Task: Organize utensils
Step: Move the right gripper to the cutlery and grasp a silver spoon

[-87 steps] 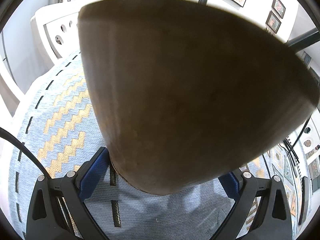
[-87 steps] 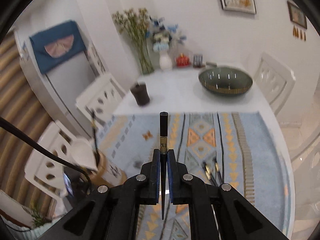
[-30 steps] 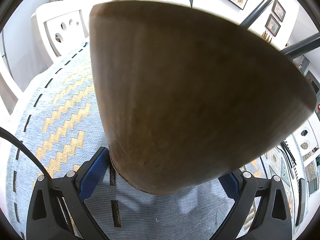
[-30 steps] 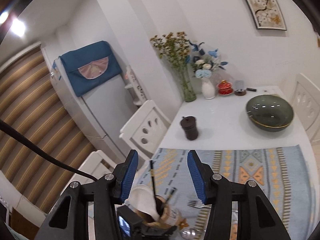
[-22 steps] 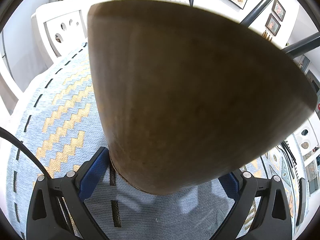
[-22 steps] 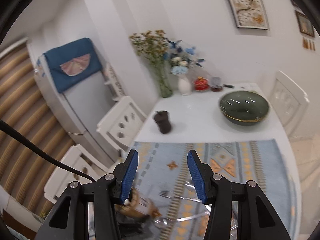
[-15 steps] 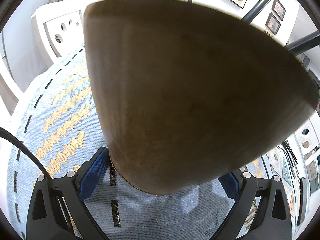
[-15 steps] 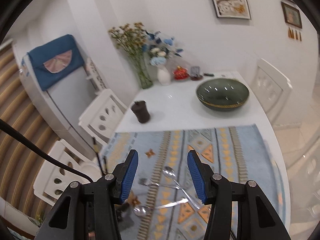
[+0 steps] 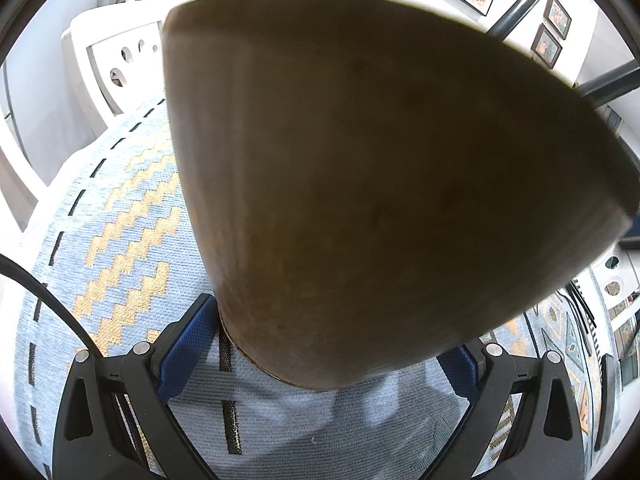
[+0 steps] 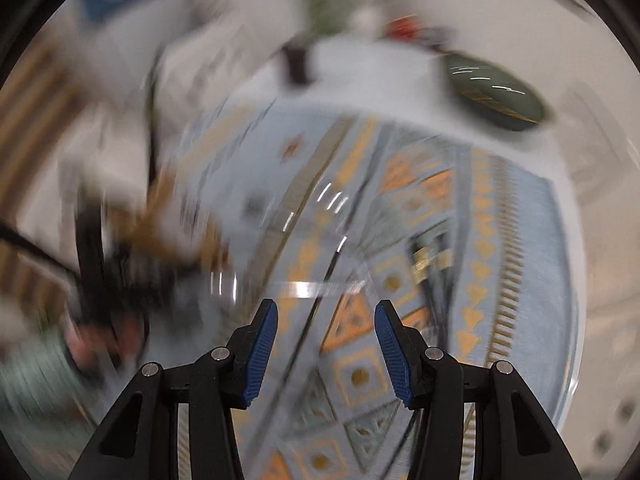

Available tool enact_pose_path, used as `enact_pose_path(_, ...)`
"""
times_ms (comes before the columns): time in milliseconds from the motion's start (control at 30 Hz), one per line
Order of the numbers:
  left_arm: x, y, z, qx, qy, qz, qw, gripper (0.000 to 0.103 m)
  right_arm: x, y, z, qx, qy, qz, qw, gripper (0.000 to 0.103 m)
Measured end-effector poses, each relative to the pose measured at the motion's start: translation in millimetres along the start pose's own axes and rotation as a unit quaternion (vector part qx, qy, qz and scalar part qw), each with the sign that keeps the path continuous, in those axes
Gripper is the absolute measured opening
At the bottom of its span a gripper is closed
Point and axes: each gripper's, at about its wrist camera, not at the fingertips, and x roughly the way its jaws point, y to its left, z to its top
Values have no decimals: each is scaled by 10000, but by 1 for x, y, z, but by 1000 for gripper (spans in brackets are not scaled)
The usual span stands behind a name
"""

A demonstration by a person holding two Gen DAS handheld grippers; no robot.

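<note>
Your left gripper [image 9: 320, 360] is clamped wide around the foot of the wooden holder [image 9: 360, 168], blue pads [image 9: 184, 344] pressed to either side of its base. The holder fills almost the whole left wrist view, flaring up and away from the jaws, its bottom edge right above the blue woven table runner [image 9: 120, 248]. Dark chopstick ends [image 9: 516, 12] poke out past its rim at the top right, leaning apart from one another. White chairs [image 9: 116, 60] sit beyond the runner's far edge.

Over on your right, the view is badly smeared, so take the details lightly. Your right gripper [image 10: 324, 356] is spread, nothing between the pads [image 10: 262, 356], and it points down at the patterned runner [image 10: 480, 240]. Straight ahead of the open jaws, a little beyond the fingertips, there are bright metal streaks [image 10: 308, 290] lying on the runner: cutlery, but I cannot tell spoon from fork in this blur. They are not touching the pads. More glints [image 10: 332, 200] show farther up the cloth. Off to the left of your jaws, well aside, a brown smear [image 10: 160, 236] looks like the holder with the other gripper's dark frame at it. A dark green bowl [image 10: 496, 92] sits on the white tabletop [image 10: 380, 72] past the runner's far end, top right.
</note>
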Motion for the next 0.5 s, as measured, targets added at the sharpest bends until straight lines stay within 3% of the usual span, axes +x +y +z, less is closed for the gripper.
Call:
enact_pose_path(100, 0, 0, 0, 1, 1, 2, 10000, 99, 35, 34, -13, -1295, 422, -144, 9906, 45)
enact_pose_path(133, 0, 0, 0, 2, 2, 3, 10000, 99, 42, 39, -13, -1476, 476, -121, 9878, 43)
enact_pose_path(400, 1, 0, 0, 10, 7, 12, 10000, 99, 103, 37, 24, -2034, 820, 97, 9756, 37)
enact_pose_path(500, 1, -1, 0, 15, 9, 21, 10000, 99, 128, 35, 30, -2185, 1173, 179, 9686, 37)
